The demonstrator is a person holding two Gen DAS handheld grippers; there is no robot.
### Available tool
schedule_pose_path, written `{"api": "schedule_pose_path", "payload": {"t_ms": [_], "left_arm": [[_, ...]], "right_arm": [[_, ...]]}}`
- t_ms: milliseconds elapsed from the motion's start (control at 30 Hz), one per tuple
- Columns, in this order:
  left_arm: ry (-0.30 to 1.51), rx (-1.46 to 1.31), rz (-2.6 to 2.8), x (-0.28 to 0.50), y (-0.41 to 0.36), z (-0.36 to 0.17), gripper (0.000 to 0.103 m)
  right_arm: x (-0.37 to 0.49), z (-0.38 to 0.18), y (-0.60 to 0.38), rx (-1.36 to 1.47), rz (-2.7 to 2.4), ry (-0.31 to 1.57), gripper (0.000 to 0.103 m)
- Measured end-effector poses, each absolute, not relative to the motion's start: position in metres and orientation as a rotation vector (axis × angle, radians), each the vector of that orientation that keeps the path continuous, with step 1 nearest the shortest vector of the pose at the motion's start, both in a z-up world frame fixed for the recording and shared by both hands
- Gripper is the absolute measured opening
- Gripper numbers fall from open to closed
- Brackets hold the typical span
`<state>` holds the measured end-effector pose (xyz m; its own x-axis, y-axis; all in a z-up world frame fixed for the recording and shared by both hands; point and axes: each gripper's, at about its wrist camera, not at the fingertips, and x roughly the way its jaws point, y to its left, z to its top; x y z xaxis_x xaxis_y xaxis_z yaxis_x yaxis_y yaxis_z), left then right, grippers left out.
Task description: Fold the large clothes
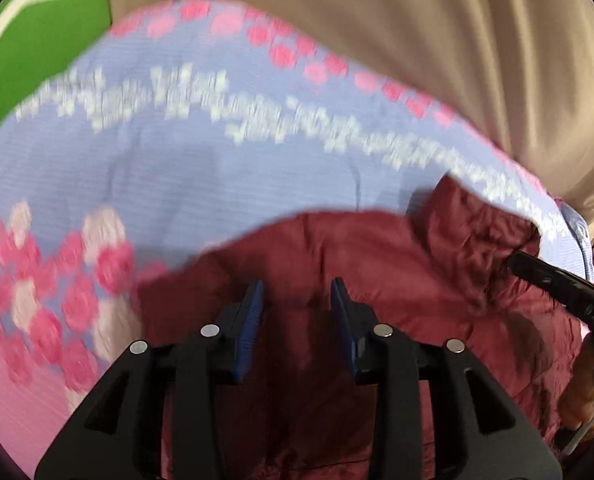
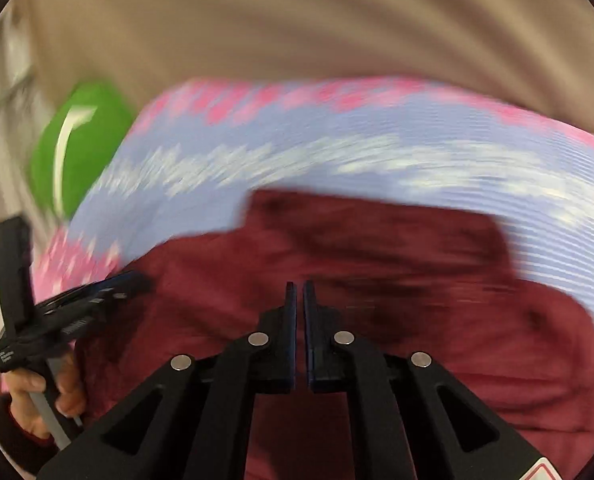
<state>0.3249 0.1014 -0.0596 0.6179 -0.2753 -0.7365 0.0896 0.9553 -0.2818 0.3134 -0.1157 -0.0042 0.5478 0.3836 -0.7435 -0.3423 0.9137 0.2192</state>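
Left wrist: your left gripper has fingers spread, nothing between them, over the maroon garment, which lies on the floral blanket.

Right wrist: your right gripper has fingers nearly pressed together, empty, above the same garment. View is blurred.

**Soft even light, heavy motion blur**

Both fisheye views are evenly lit, with no glare and only faint shadows in the folds of the maroon garment. The patterned blanket smears, worst in the right wrist view. Dark vignette rounds every corner, and edges bow.
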Motion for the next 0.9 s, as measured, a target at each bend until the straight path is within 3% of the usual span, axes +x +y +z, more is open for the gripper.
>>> {"api": "schedule_pose_path", "payload": {"t_ms": [133, 267, 433, 600, 733, 900], "left_arm": [[0.859, -0.227, -0.211, 0.319, 0.106, -0.071, 0.033], [0.848, -0.229, -0.212, 0.319, 0.106, -0.072, 0.034], [0.844, -0.254, -0.226, 0.317, 0.110, -0.068, 0.034], [0.848, -0.190, -0.216, 0.317, 0.099, -0.063, 0.039], [0.853, -0.168, -0.210, 0.319, 0.095, -0.062, 0.039], [0.845, -0.173, -0.199, 0.312, 0.093, -0.048, 0.039]], "right_arm": [[0.343, -0.043, -0.079, -0.064, 0.351, 0.978, 0.000], [0.363, -0.043, -0.132, 0.198, 0.271, 0.968, 0.000], [0.319, -0.011, -0.197, 0.176, 0.163, 0.839, 0.002], [0.304, -0.051, -0.276, 0.121, 0.034, 0.939, 0.000], [0.285, -0.040, -0.324, 0.265, -0.049, 0.885, 0.000], [0.276, -0.055, -0.336, 0.193, -0.065, 0.909, 0.000]]}}
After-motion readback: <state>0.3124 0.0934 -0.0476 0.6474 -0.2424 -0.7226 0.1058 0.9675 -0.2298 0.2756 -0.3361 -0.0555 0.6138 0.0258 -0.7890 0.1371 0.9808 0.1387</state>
